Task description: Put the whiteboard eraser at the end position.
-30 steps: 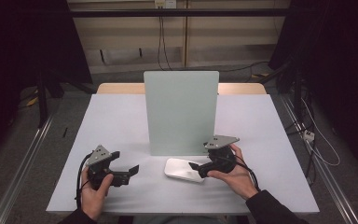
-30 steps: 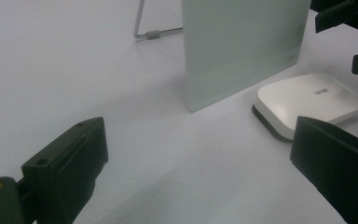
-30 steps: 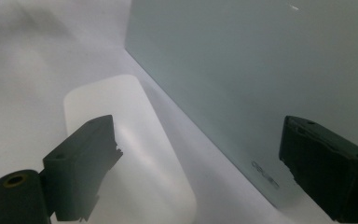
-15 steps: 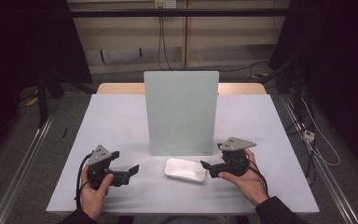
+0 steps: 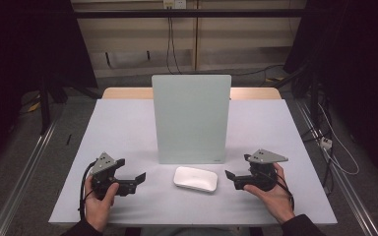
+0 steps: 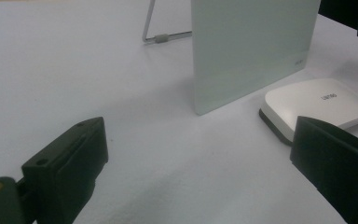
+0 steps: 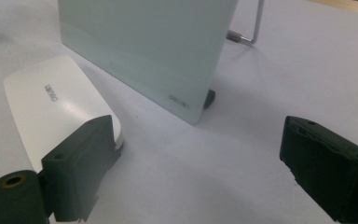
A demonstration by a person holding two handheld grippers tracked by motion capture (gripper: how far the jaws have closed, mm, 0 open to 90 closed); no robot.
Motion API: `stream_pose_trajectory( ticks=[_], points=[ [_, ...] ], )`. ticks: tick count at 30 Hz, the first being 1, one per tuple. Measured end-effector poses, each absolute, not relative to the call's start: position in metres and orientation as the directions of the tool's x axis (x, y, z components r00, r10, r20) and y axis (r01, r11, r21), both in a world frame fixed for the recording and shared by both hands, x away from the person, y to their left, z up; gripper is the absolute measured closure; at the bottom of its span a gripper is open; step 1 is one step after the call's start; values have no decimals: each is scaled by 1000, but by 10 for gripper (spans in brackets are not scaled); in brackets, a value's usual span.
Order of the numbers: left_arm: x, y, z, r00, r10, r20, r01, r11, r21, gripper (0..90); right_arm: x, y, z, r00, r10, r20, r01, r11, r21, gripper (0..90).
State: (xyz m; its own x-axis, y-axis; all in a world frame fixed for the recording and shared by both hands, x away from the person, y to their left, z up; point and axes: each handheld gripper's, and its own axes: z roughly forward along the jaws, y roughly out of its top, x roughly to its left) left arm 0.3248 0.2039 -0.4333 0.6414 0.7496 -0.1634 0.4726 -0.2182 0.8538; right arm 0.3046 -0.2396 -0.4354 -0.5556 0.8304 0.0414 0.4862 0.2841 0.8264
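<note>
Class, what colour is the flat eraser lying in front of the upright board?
The eraser is white with a dark underside; the left gripper view shows it best.

Light: dim room, dark surround – table [image 5: 128, 128] evenly lit from above | Shadows: soft, faint beside the upright board [image 5: 191, 118] and white case [image 5: 195, 178] | Glare: none | Focus: high view soft, grainy – both gripper views blur the near jaws.
</note>
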Motion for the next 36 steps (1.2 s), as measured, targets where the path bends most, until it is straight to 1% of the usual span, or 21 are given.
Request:
stream_pose_trajectory(
  ticks=[10, 14, 21, 26, 28, 29, 36],
  points=[
    [324, 204, -433, 638, 751, -170, 473, -208, 856, 41, 295, -261, -437, -488, 872, 39, 490, 237, 839, 103],
    [323, 204, -433, 641, 749, -167, 471, -211, 857, 40, 291, -270, -438, -465, 884, 54, 502, 213, 838, 96],
    [324, 206, -433, 638, 752, -165, 475, -216, 853, 40, 287, -275, -441, -452, 891, 42, 502, 215, 838, 97],
    [324, 207, -434, 624, 763, -168, 477, -202, 855, 41, 287, -277, -442, -441, 896, 56, 505, 197, 840, 95],
    [324, 207, -434, 619, 767, -171, 484, -200, 852, 40, 287, -278, -441, -435, 900, 31, 487, 207, 849, 96],
    [324, 207, -434, 621, 765, -173, 484, -201, 851, 40, 287, -278, -441, -436, 899, 48, 487, 190, 852, 94],
    [325, 207, -434, 625, 761, -171, 482, -205, 852, 40, 288, -277, -441, -438, 897, 60, 496, 185, 848, 90]
  ],
)
